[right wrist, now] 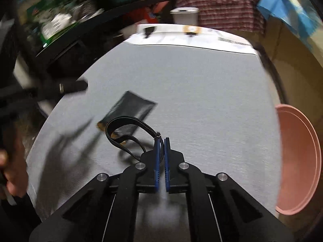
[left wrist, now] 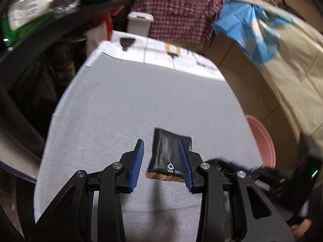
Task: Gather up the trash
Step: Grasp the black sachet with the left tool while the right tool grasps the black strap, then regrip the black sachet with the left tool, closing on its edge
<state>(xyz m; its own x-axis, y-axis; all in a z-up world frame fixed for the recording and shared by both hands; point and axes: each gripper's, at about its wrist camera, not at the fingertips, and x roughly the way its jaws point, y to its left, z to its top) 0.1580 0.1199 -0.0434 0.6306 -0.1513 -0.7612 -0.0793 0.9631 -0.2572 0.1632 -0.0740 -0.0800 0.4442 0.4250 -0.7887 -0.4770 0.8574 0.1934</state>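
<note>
A black foil packet (left wrist: 167,155) with a brown torn edge lies flat on the grey table (left wrist: 141,100). My left gripper (left wrist: 160,143) is open just above it. Its right pad overlaps the packet's right side, while its left pad stands clear of the left edge. In the right wrist view the same packet (right wrist: 131,109) lies left of centre, partly under a looped black strap (right wrist: 129,121). My right gripper (right wrist: 162,140) is shut, with one end of that strap pinched at its fingertips. The left gripper's body (right wrist: 70,86) shows as a dark blur at the left.
A pink basin (right wrist: 298,161) sits off the table's right edge, also seen as the pink basin (left wrist: 262,141). A white printed box (left wrist: 161,54) lines the far edge, with a white bin (left wrist: 140,23) and checked cloth (left wrist: 177,10) behind. Cluttered dark shelves (right wrist: 60,24) stand left. A hand (right wrist: 12,171) is at lower left.
</note>
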